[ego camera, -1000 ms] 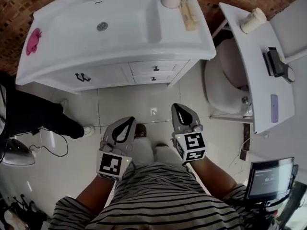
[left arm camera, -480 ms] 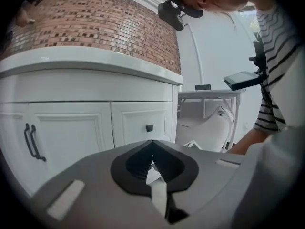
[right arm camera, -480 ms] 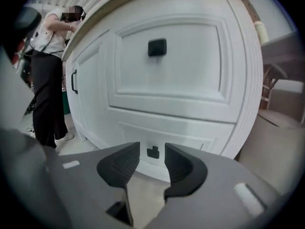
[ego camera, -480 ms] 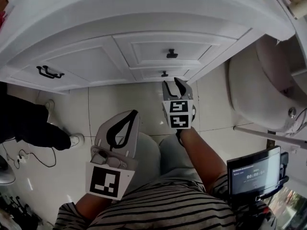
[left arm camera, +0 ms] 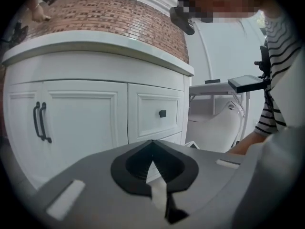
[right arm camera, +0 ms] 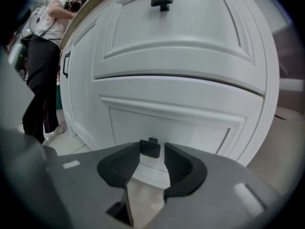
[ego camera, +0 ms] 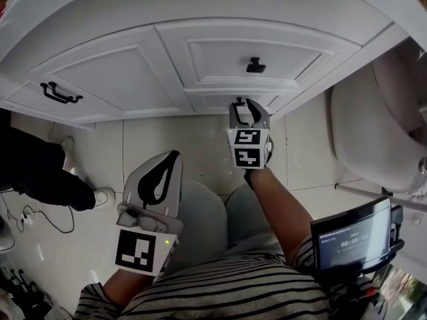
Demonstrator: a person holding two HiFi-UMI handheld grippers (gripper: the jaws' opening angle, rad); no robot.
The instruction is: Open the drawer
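The white vanity has two small drawers, one above the other. The upper drawer's black knob point(ego camera: 255, 65) point(right arm camera: 162, 1) point(left arm camera: 162, 113) stands free. My right gripper point(ego camera: 246, 107) point(right arm camera: 151, 150) is open at the lower drawer point(right arm camera: 167, 123). That drawer's black knob point(right arm camera: 149, 148) sits between the fingertips, with a small gap still showing on one side. In the head view the gripper hides this knob. Both drawers look closed. My left gripper point(ego camera: 173, 156) point(left arm camera: 152, 142) is shut and empty, held back over my knee, away from the cabinet.
Left of the drawers are cabinet doors with two black bar handles point(ego camera: 59, 93) point(left arm camera: 40, 122). A person in dark trousers point(ego camera: 40, 172) point(right arm camera: 40, 80) stands at the left. A white toilet point(ego camera: 373, 132) is on the right, and a small screen point(ego camera: 350, 235) sits by my right elbow.
I have dropped low in front of the vanity. Both grippers moved down and forward; the right one opened and reached the lower drawer's knob. The left one stayed shut.
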